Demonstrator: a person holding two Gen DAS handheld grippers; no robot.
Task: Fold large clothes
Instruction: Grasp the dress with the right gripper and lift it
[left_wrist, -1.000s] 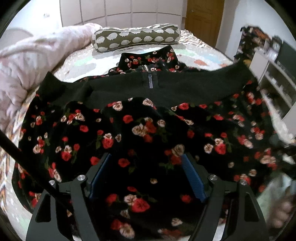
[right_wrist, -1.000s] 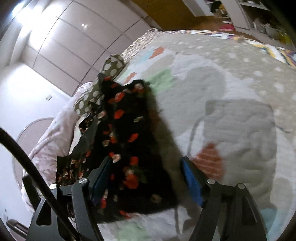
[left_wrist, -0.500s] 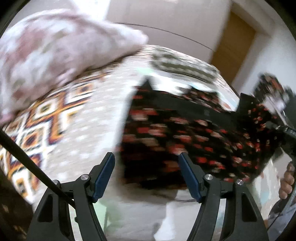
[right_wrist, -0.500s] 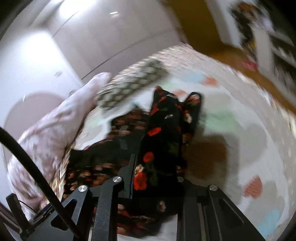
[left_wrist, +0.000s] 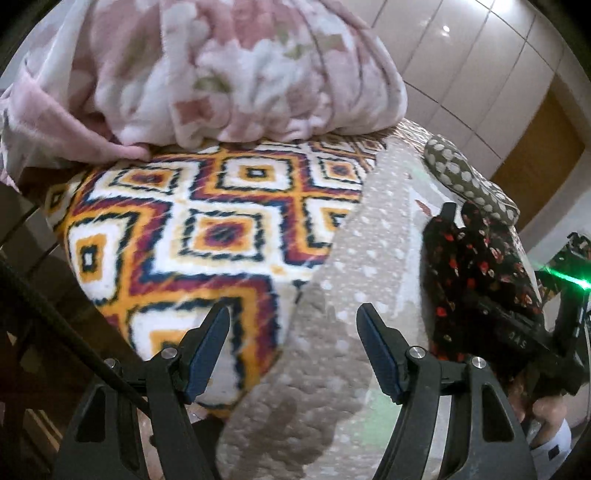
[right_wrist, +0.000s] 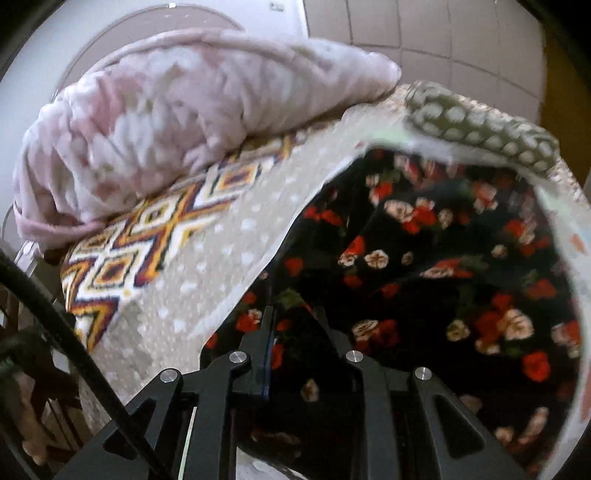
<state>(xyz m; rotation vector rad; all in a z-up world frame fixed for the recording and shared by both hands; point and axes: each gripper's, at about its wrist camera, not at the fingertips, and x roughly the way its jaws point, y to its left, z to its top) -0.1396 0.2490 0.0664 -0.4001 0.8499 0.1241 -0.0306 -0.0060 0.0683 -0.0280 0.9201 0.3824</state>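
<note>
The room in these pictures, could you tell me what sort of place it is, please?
Most likely a bedroom: a bed with a quilted cover, a pink blanket heaped on it, and a spotted pillow.

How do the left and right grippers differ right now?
The left gripper stands open with nothing between its blue pads, over bare bedspread; the right gripper has just been closing and is pinched shut on the floral garment. The left one sits apart from the garment, which lies off to its side; the right one has the cloth filling its view. Both are black two-finger tools angled down at the bed.
</note>
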